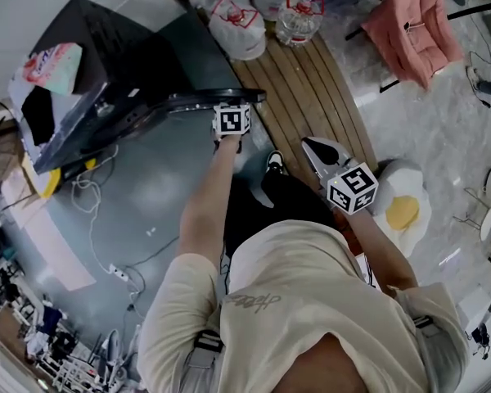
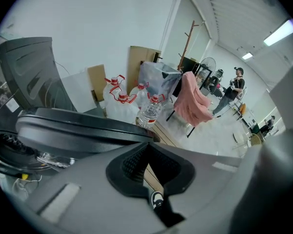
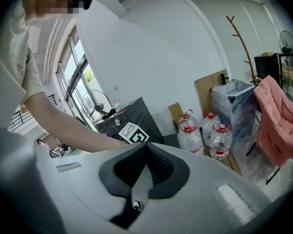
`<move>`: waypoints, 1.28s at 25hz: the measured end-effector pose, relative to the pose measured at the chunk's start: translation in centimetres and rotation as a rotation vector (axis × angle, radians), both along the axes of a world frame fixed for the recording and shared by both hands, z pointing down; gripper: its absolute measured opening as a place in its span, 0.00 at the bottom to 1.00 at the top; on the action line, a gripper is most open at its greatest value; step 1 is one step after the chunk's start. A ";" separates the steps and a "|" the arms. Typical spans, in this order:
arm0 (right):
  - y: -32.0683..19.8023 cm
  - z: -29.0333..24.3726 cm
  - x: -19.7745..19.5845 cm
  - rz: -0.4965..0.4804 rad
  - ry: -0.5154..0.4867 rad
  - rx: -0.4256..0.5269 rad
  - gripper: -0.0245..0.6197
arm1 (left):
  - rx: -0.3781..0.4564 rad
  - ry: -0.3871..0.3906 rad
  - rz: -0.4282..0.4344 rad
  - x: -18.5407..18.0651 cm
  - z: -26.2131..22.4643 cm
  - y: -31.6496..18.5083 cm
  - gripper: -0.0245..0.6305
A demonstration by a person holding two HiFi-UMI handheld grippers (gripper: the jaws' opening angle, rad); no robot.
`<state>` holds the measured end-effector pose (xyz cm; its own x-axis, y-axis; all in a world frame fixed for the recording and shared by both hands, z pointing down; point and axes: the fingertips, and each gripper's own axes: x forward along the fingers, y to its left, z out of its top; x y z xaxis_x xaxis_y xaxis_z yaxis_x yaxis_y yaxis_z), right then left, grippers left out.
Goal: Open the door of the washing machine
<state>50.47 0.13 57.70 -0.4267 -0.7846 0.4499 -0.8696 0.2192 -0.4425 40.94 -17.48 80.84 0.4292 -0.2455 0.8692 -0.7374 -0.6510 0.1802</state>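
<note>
The black washing machine (image 1: pixel 90 64) stands at the upper left with a pink-and-white packet on top. Its round door (image 1: pixel 172 105) is swung out, the dark rim reaching toward my left gripper (image 1: pixel 231 105). That gripper is at the rim's free end. In the left gripper view the door (image 2: pixel 78 130) lies just past the left gripper (image 2: pixel 146 147), whose jaws are shut with nothing visible between the pads. The drum opening (image 2: pixel 19 155) shows at the left. My right gripper (image 1: pixel 315 147) hangs apart from the machine, jaws shut and empty (image 3: pixel 146 147).
Large water bottles (image 1: pixel 237 23) stand behind the door on a wooden strip (image 1: pixel 303 80). A pink garment (image 1: pixel 409 23) hangs on a rack at the upper right. An egg-shaped cushion (image 1: pixel 401 207) lies by my right side. A cable and power strip (image 1: pixel 119 273) trail across the floor.
</note>
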 end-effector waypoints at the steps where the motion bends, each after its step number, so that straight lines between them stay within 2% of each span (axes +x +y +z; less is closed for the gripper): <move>1: -0.2 0.0 -0.3 -0.009 -0.002 0.002 0.04 | 0.016 0.036 0.012 0.4 -0.8 0.2 0.06; 3: -0.4 0.1 -1.3 -0.034 0.001 0.003 0.04 | 0.023 0.087 0.042 0.6 -2.2 1.6 0.06; 7: -0.9 -0.3 -3.7 -0.106 0.034 0.026 0.04 | 0.079 0.114 0.104 -1.0 -5.3 4.3 0.06; 13: -1.4 -1.5 -7.8 -0.165 0.060 0.062 0.04 | 0.094 0.166 0.099 -5.4 -8.9 8.6 0.06; 23: -2.5 -4.5 -14.6 -0.193 0.104 0.152 0.04 | 0.186 0.235 -0.026 -15.2 -16.9 11.4 0.06; 32: -3.2 -9.4 -19.5 -0.251 0.099 0.243 0.04 | 0.304 0.285 -0.139 -21.8 -25.1 10.6 0.06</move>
